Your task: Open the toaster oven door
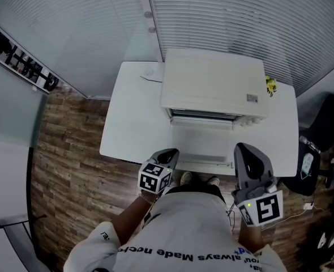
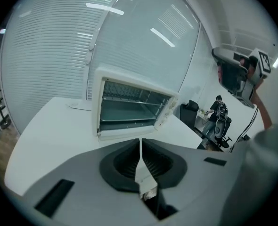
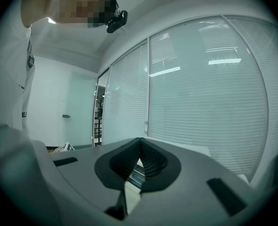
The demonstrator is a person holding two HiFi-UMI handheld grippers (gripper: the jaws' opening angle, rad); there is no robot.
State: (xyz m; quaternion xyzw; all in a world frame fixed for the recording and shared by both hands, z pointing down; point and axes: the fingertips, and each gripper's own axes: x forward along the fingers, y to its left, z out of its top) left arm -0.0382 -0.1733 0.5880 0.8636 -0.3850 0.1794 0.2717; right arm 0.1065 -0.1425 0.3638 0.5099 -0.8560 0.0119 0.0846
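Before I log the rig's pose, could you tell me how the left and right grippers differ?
The left gripper is aimed at the open toaster oven; the right gripper tilts up toward the blinds. The right gripper is held higher than the left gripper. Both are shut and empty.

1. White desk [image 1: 130, 120], rectangular, on a brown wood-plank floor [image 1: 65, 152].
2. Thin cable [image 1: 149, 76] on the far left part of the desk, close to the back edge.
3. Small yellow object [image 1: 270, 85] near the far right corner of the desk; too small to identify.
4. Glass wall with closed horizontal blinds [image 1: 240, 21] directly behind the desk, split by vertical frames.
5. Rack of dark items [image 1: 20, 61] along the wall at far left; blurred, no detail.
6. Black office chair [image 1: 327, 118] just off the right end of the desk.
7. Dark bag-like item with a pale panel [image 1: 306, 164] on the floor at right, white cable [image 1: 300, 209] nearby.
8. Person in the background [image 2: 218, 108] past the right end of the desk, beside dark equipment.
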